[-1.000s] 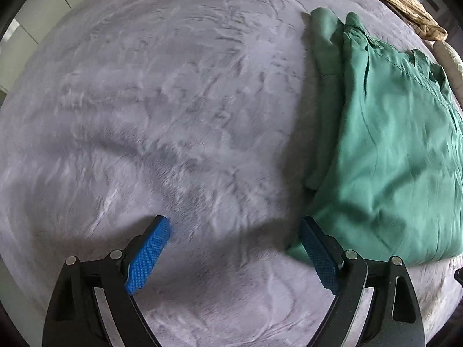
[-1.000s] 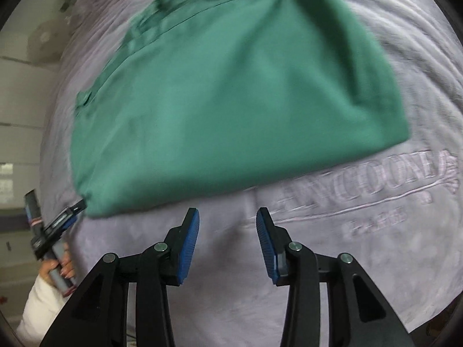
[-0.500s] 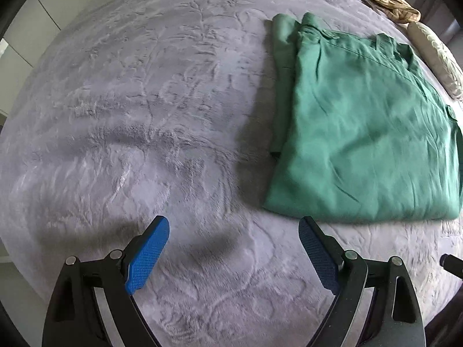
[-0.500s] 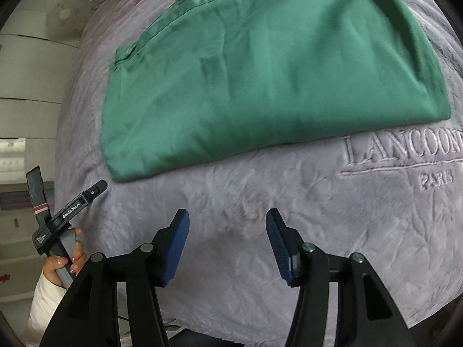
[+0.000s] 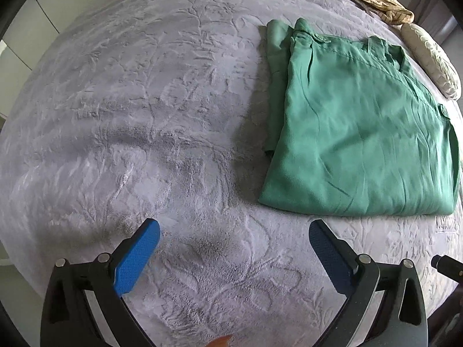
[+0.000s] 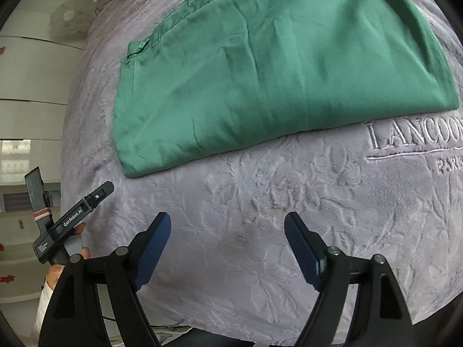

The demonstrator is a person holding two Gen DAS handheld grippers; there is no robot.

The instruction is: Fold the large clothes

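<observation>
Jaws wide apart and holding nothing: that is what we see on our left gripper [image 5: 233,241], over the grey blanket [image 5: 150,110] on the bed. Our green shirt [image 5: 358,141] lies folded flat, ahead and to the right. We think the folding is almost done, maybe one more fold. Lots of bare blanket sits to the left. Pillows [image 5: 431,60] lie near the far edge.

From the right gripper [image 6: 227,241], jaws are parted and hold nothing too. The shirt's near edge is well ahead. The blanket edge drops away on the left.
</observation>
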